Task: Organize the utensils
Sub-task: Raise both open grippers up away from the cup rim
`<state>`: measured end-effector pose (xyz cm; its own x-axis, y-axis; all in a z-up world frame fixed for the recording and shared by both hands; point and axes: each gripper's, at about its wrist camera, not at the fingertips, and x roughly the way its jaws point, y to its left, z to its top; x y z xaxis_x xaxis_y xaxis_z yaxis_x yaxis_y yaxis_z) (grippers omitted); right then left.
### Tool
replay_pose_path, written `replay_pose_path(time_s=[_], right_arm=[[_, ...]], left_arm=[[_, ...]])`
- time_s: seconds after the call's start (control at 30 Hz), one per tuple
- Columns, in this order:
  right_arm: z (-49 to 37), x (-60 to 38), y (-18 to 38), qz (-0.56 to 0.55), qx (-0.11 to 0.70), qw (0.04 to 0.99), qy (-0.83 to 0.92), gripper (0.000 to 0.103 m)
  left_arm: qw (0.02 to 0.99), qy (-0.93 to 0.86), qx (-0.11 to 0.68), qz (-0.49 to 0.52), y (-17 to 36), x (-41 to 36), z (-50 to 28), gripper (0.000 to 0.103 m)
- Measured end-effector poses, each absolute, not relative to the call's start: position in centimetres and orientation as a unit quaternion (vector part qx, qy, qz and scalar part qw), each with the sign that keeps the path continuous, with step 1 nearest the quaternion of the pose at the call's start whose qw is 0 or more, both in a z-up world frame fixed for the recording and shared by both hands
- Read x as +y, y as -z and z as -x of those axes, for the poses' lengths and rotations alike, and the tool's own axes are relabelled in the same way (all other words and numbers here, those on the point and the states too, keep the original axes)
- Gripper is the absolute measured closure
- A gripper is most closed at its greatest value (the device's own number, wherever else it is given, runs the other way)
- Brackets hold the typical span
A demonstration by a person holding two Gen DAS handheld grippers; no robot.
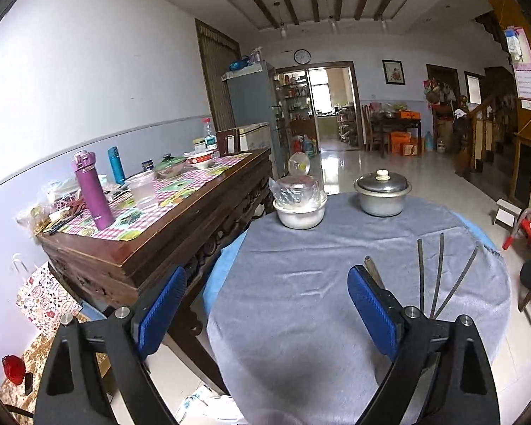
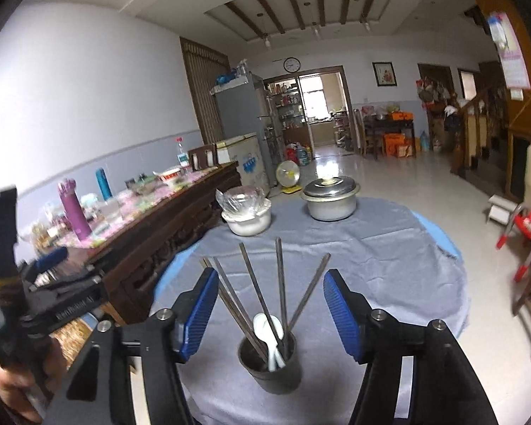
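Dark cup (image 2: pixel 270 364) holds chopsticks (image 2: pixel 258 294), white spoon (image 2: pixel 269 333); both hand-held grippers wide, empty.

- Pale walls (image 1: pixel 88 71) with a grey lower band enclose a long room with a glossy tiled floor (image 1: pixel 389 166).
- Dark beams (image 1: pixel 315 0) cross the ceiling.
- A carved wooden sideboard (image 1: pixel 152 248) lines the left wall.
- Daylight glows through the far doorway (image 1: pixel 331 102), beneath a round clock (image 1: pixel 302 56).
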<state>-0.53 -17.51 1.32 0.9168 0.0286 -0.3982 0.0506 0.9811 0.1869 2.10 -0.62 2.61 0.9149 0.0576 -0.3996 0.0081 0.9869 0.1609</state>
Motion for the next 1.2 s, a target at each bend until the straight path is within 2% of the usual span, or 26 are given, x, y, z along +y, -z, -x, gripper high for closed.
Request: replay_pose_path(time_s=[0.43, 1.2], right_arm=[[2.2, -15.9, 0.6, -0.092, 0.252, 0.962, 0.049, 0.033], [1.7, -14.4, 1.8, -0.097, 0.275, 0.956, 0.045, 0.033]], left_arm=[[0.971, -0.009, 0.226, -0.078, -2.0, 0.1, -0.2, 0.01], [0.966, -0.016, 0.249, -0.065, 0.2, 2.5, 0.2, 0.01]])
